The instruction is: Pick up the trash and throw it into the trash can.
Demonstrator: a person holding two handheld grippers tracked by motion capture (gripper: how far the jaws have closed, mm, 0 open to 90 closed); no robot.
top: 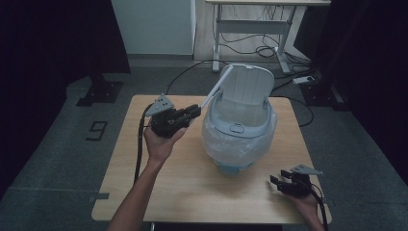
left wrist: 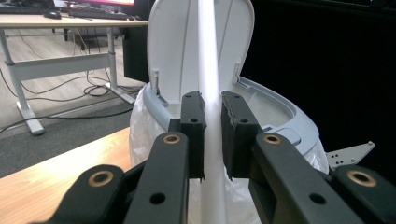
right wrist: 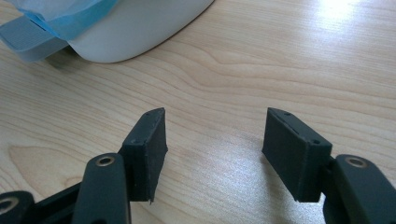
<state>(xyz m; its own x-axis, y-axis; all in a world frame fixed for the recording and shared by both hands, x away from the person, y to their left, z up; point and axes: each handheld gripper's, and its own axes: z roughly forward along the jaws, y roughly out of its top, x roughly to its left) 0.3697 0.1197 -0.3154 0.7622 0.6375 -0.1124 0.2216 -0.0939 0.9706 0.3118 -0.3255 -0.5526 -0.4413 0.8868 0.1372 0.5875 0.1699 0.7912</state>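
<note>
Bin (top: 239,134) in the middle of the desk (top: 183,187), lid (top: 246,84) standing open at the far side and a clear liner bag (top: 214,144) pulled over its rim. My left gripper (top: 192,111) sits just left of the bin, its fingers (left wrist: 194,133) pinched shut on a thin white strip (top: 217,89) that runs up and right toward the top left edge of the lid. In the left gripper view the strip (left wrist: 208,70) passes straight between the two pads and on up in front of the raised lid (left wrist: 175,42).

My right gripper (top: 280,182) rests low at the near right corner of the desk, well apart from the bin, with its fingers (right wrist: 149,144) spread wide and holding nothing; bare wood shows between them in the right gripper view, and the bin's base (right wrist: 135,32) lies beyond.

As I judge it, the job in hand is guiding this strip at the bin's rim. To do it well I should keep the pinch firm but square on the strip so it does not twist, move along its own line rather than across it, and avoid dragging the thin liner. The free hand could steady the bin's near side if it starts to slide.
</note>
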